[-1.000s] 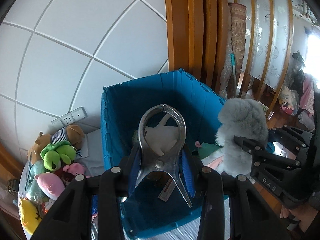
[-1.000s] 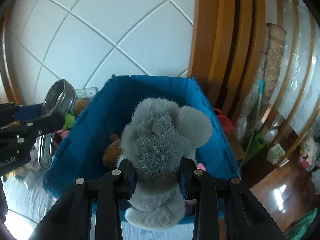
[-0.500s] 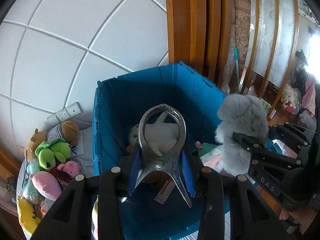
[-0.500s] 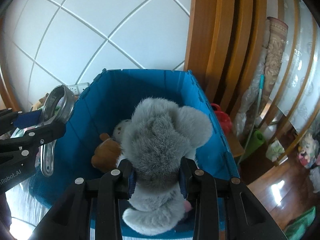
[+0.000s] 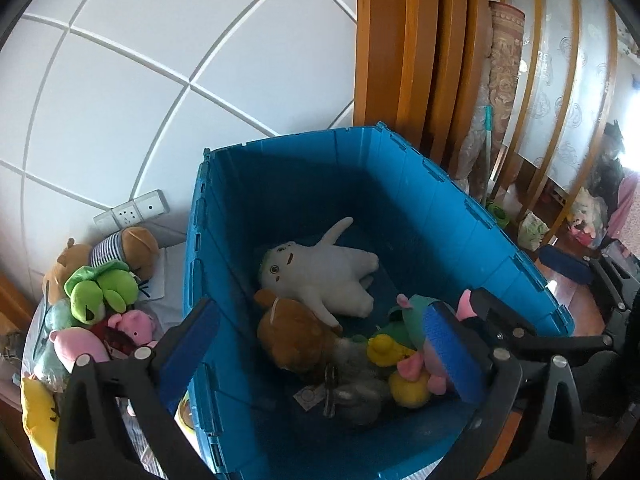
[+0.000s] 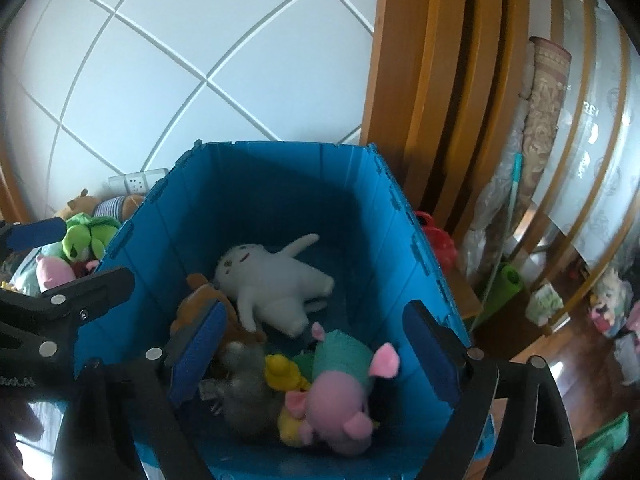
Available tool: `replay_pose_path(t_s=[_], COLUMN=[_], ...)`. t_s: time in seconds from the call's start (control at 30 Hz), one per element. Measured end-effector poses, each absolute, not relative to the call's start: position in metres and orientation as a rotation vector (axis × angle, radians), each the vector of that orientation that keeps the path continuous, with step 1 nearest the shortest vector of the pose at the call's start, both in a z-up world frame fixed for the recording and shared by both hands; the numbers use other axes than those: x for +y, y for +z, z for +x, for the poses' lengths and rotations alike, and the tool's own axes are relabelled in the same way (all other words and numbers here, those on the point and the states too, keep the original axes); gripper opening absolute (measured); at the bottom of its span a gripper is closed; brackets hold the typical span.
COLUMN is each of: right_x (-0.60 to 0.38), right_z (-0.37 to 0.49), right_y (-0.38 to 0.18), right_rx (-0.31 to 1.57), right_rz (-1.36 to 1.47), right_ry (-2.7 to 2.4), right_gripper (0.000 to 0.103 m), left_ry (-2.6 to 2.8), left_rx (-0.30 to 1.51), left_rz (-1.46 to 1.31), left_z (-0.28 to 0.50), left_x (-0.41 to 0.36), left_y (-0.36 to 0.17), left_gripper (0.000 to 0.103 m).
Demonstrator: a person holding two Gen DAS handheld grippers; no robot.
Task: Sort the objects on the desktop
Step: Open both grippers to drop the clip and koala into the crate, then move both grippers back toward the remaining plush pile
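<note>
Right wrist: grey plush (image 6: pixel 248 396) lies in bin (image 6: pixel 404 216) below opening right claw (image 6: pixel 316 356).

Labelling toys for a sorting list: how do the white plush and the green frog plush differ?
The white plush lies inside the blue bin; the green frog plush sits outside, left of it, among piled toys. The white plush sprawls flat with limbs spread; the frog is bunched up. The white one looks larger. Both are soft toys.
</note>
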State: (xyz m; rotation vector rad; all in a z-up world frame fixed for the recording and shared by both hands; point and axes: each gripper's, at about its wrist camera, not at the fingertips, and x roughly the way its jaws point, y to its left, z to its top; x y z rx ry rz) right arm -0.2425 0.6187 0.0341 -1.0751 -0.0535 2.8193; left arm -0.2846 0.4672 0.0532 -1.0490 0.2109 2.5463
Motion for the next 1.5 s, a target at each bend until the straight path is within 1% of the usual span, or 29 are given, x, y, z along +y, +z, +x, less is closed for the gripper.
replay_pose_path(t_s=[0.27,0.33,0.5,0.67,0.93,1.03,1.27,1.37,1.5], right_x=[0.61,0.603,0.578,0.516,0.401,0.357,0.28,0.26,0.247], right_z=[-0.233,-0.229,-0.218,-0.206,-0.201,-0.195,-0.179,-0.182,-0.19], right_y=[0.034,0.033,0.033,0.043,0.033,0.023,-0.011,-0.04,-0.075], right_rx=[-0.05,-0.072,-0.104,-0.162,-0.313,-0.382,-0.451,-0.439,-0.373], right_rz=[-1.068,-1.066,-1.073,-1.05,-1.104,-1.125,-1.233,-1.342,-1.448], right_ry=[2.835,2.838,2.879,3.011,3.194,3.233,3.23,3.157,3.04], right_gripper=[0.09,0.09,0.091,0.092,0.094,0.094,0.094,0.094,0.094], left_ry=[2.583,2.603,2.68,2.781,2.885,2.877,2.791,2.734,2.671], left_rx=[0.18,0.13,0.079,0.015,-0.078,-0.081,-0.067,-0.042,-0.023], left_rz=[-1.042,-1.055,-1.06,-1.121,-1.301,-1.37,-1.489,-1.529,-1.571], left_z=[-0.269,-0.265,-0.247,-0.229,-0.2,-0.191,-0.195,-0.202,-0.21], left_x=[0.438,0.419,0.364,0.288,0.161,0.123,0.046,0.024,-0.004], left_y=[0.054,0.053,0.053,0.042,-0.002,-0.023,-0.069,-0.091,-0.118], left_gripper=[0.103,0.103,0.103,0.103,0.103,0.103,0.103,0.103,0.103])
